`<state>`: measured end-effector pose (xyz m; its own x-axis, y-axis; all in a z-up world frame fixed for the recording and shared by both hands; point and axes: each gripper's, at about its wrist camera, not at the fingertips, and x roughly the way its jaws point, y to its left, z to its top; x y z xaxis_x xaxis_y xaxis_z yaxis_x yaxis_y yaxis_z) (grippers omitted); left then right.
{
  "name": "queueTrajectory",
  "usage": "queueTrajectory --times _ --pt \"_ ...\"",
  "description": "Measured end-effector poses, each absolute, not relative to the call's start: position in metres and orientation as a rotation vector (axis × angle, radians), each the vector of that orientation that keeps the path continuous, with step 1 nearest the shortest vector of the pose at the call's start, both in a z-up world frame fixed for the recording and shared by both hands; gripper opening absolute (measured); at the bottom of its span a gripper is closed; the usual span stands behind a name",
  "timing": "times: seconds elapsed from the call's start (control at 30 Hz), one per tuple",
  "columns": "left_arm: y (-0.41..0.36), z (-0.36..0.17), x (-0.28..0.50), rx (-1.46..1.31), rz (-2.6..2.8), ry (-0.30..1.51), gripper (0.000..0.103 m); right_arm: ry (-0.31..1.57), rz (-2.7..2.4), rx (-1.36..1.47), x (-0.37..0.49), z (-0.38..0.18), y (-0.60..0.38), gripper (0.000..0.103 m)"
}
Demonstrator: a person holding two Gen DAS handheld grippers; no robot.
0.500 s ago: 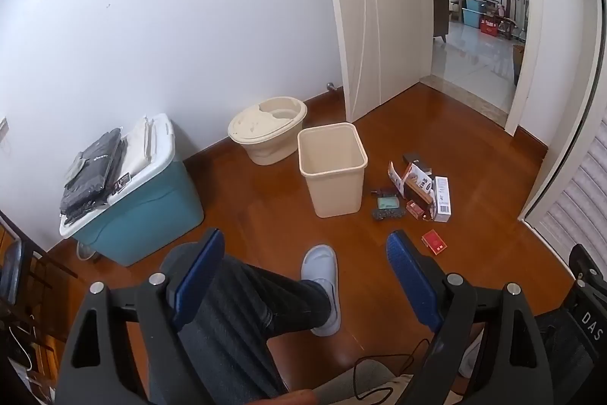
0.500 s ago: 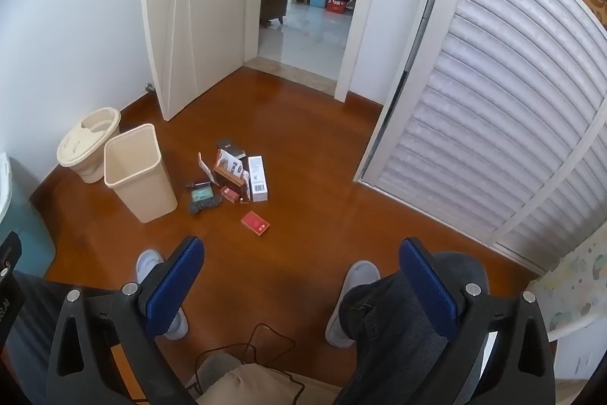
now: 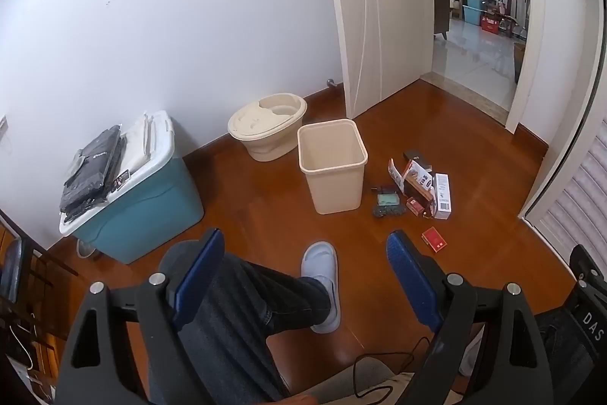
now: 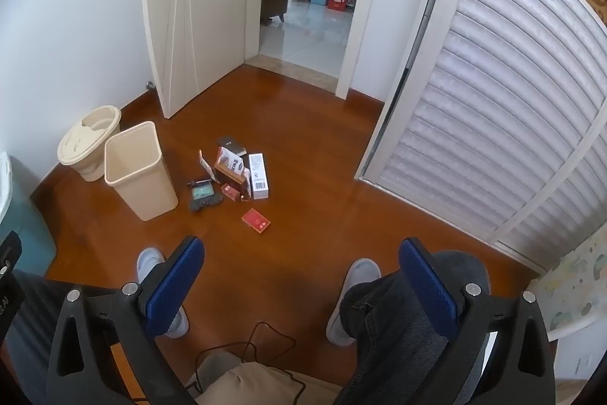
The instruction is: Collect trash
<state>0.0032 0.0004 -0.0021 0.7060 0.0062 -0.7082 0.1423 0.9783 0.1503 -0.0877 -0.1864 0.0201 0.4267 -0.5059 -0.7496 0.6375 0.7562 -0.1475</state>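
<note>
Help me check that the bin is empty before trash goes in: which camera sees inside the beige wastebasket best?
The left wrist view: the beige wastebasket faces it with its bare floor showing. In the right wrist view it leans away, hiding much of the floor.

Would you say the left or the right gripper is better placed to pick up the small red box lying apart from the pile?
Probably right: the red box lies ahead between the open right gripper fingers, off-centre for the left gripper.
</note>
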Motion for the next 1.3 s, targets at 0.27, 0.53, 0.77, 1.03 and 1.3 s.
queueTrajectory --times 0.27,0.53,0.77,1.03,1.3 --pt "0.0002 -0.0033 0.0037 0.199 -0.075 0.785 0.088 0.88 -0.7 0.176 -0.0863 0.023 -0.1887 0.103" --pt "-0.0008 -0.0053 0.0032 0.201 -0.074 0.785 0.088 0.878 -0.701 0.173 -0.0855 0.0253 -0.1894 0.103" --pt "-0.0005 -0.0051 0.004 0.199 -0.073 0.784 0.088 0.878 -0.701 0.171 -0.084 0.0257 -0.1877 0.103" --pt "0.0012 -0.0044 0.0049 0.197 -0.073 0.785 0.088 0.879 -0.702 0.171 -0.0829 0.0264 -0.1888 0.103" --pt "0.0019 -0.0045 0.006 0.197 -0.072 0.787 0.088 0.881 -0.7 0.171 -0.0823 0.0267 -0.1904 0.103"
